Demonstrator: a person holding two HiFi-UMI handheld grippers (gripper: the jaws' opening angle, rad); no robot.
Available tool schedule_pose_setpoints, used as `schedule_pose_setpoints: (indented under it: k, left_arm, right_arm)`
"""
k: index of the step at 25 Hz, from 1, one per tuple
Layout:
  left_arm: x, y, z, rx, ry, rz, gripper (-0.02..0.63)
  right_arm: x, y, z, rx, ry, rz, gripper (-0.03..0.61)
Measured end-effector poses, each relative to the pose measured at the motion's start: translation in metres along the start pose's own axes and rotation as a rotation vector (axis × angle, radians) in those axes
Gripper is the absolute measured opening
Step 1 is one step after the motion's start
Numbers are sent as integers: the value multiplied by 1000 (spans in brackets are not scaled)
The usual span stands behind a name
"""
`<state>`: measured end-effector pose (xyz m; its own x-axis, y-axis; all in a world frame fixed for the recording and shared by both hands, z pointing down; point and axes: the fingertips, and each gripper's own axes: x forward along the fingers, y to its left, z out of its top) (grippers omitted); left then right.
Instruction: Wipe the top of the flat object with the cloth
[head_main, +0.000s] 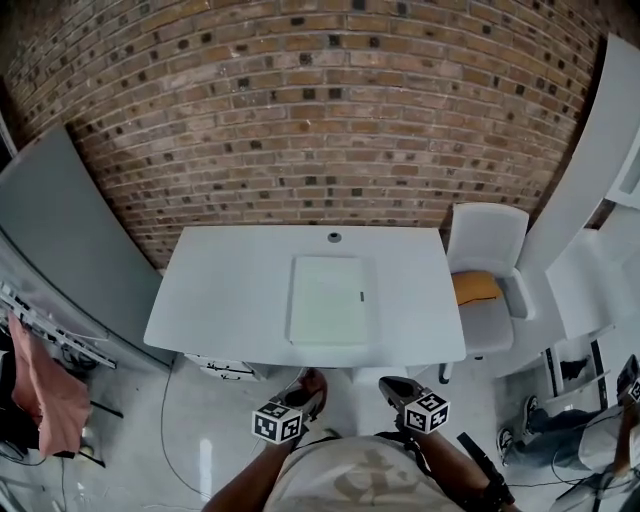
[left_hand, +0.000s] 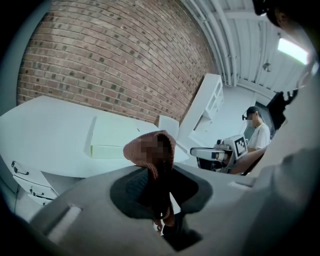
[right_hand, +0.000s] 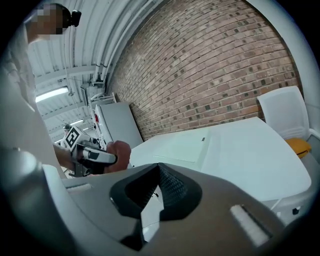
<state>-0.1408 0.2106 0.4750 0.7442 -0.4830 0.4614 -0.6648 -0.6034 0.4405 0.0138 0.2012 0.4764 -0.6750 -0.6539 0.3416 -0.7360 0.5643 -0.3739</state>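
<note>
Your left hand-held gripper (left_hand: 156, 186) was clenched on a reddish-brown cloth (left_hand: 136, 150). The cloth was pinched between the two jaws and bunched up above them. Your right hand-held gripper (right_hand: 159, 186) was clenched too, jaws pressed together with nothing between them. In the head view you held both the left hand-held gripper (head_main: 300, 398) and the right hand-held gripper (head_main: 392, 388) low in front of you, side by side. Both were short of the near edge of the white surface (head_main: 220, 290) and touched nothing on it. The flat pale panel (head_main: 328, 300) lay in the middle of that surface, well apart from the cloth (head_main: 312, 384). To the right of the surface stood a white chair (head_main: 488, 230) with an orange cushion (head_main: 476, 288) on its seat, and behind it a brick wall (head_main: 300, 110).
</note>
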Motion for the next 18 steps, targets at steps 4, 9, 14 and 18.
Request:
schedule_pose_setpoints:
  k: [4, 9, 14, 18]
  left_arm:
    - [-5, 21, 4, -27, -19, 17, 77]
    - [-13, 38, -15, -114, -19, 49, 75]
    - [-16, 51, -22, -166, -17, 77, 75]
    - [-15, 72, -14, -190, -32, 122, 77]
  right_arm:
    - [23, 6, 10, -13, 11, 17, 7]
    - [42, 7, 5, -26, 75, 40, 7]
    - [66, 5, 2, 0, 115, 78, 7]
    - [94, 3, 2, 0, 146, 125, 6]
